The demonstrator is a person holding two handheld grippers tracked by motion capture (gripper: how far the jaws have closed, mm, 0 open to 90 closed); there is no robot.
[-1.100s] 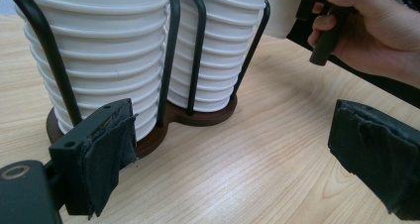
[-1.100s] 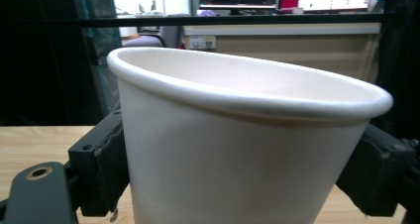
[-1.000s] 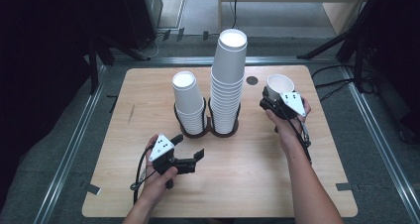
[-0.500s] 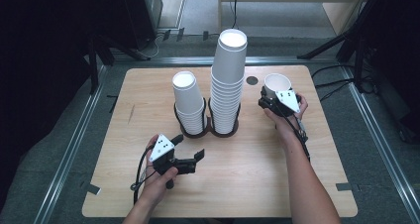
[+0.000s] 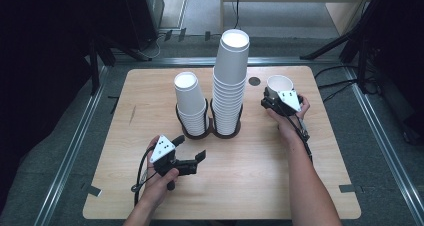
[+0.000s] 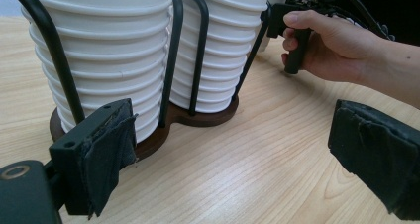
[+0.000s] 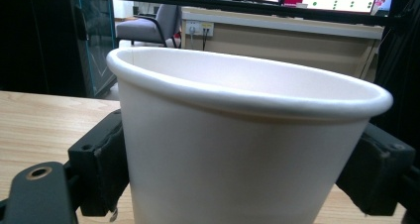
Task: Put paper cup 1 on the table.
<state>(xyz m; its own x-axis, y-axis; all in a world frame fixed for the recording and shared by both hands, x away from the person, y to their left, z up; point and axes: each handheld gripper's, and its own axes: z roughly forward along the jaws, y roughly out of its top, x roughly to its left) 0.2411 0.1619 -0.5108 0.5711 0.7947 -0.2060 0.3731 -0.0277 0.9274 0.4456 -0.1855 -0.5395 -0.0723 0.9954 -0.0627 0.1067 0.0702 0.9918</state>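
Dark floor and black stands ring the pale rectangular wooden table, with a beige cabinet beyond its far edge. Near the table's centre sits a dark brown double-ring holder with black wire uprights; its two rings hold a short stack of white paper cups at nine o'clock and a tall stack of white paper cups at three o'clock. A small dark round spot lies on the wood just beyond the tall stack, toward one o'clock from it.

At three o'clock from the tall stack, near the table's right edge, the right gripper is clamped on a single white paper cup, which stands upright with its mouth open to the ceiling. In the right gripper view the black padded jaws press both sides of that cup below its rolled rim. Whether the cup's base touches the table I cannot tell.

At seven o'clock from the holder, the left gripper rests low over the wood in the person's left hand, jaws spread wide apart with nothing between them. In the left gripper view it faces the holder's base, and the person's right hand shows beyond.
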